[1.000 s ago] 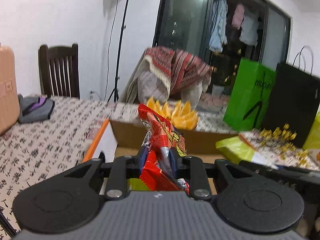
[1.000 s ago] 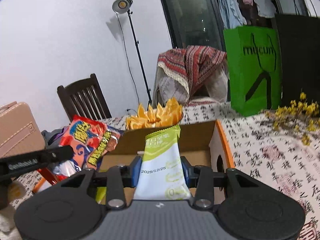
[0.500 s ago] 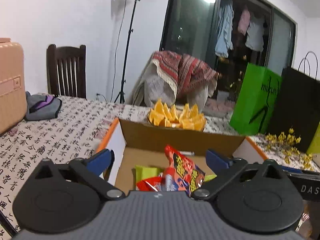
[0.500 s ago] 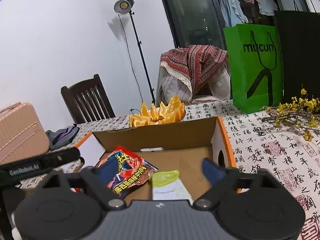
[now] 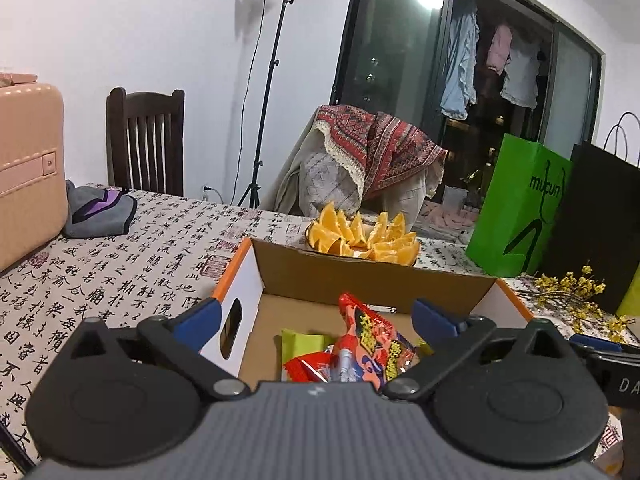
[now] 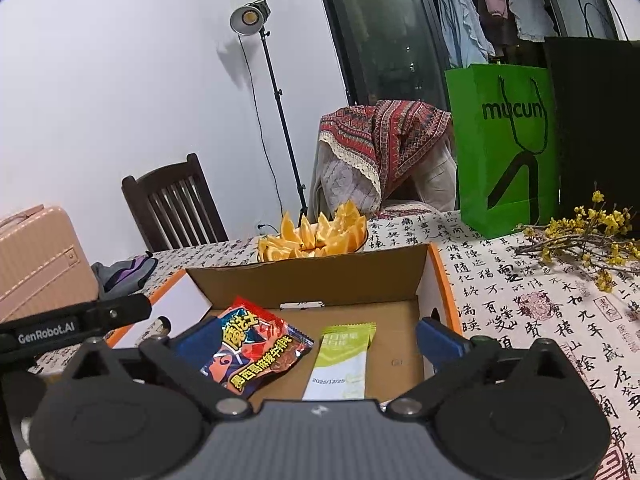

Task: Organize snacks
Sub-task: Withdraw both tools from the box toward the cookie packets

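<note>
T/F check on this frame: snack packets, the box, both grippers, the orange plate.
1. The red snack packet lies inside the cardboard box. True.
2. The right gripper is clamped on the green-and-white sachet. False: its jaws are opening, and the sachet lies loose on the box floor.
3. The orange wedges sit inside the box. False: they are behind its far wall.
4. The left gripper holds nothing. True.
</note>
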A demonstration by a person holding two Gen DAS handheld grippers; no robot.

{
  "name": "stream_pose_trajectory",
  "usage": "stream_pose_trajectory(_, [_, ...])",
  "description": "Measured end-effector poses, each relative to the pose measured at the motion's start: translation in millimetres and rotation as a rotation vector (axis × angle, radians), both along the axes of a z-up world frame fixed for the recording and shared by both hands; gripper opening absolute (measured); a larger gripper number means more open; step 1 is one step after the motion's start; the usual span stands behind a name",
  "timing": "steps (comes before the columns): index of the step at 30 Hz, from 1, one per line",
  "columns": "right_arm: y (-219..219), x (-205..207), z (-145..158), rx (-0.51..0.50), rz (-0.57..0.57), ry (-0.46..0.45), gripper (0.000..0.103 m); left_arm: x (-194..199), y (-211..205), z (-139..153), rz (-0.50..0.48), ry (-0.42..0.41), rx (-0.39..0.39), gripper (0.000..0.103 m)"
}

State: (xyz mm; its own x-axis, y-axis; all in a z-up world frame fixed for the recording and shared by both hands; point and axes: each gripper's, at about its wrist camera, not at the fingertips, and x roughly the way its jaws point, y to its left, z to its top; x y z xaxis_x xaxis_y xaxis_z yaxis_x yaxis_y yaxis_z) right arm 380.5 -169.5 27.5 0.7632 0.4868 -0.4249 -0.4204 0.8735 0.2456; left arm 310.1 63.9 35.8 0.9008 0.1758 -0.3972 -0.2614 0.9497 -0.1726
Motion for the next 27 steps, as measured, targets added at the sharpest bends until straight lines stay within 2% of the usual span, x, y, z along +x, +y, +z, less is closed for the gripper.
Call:
stream_pose_trajectory(6, [-1.7, -14.2, 18.1, -0.008, -0.011, -0.039, 0.103, -12.0, -5.0, 15.8, -0.011, -0.041, 0.011, 0.103])
stream_pose_trajectory(13, [0.9, -51.5, 44.1, -0.055, 0.000, -0.111, 0.103, -40.3, -3.1, 37.4, 0.001, -0.080, -0.008, 0.103])
stream_pose_trajectory(17, [-3.4, -69.7, 47.9, -0.053, -0.003, -0.113, 0.103, -61.9, -5.6, 42.6, 0.011, -0.083, 0.015, 0.103])
stream_pose_trajectory(27, [-13.4, -117.6, 44.5, -0.061, -0.012, -0.099, 0.103, -112.7, -9.9, 35.8, -0.019, -0.068, 0.012, 0.103])
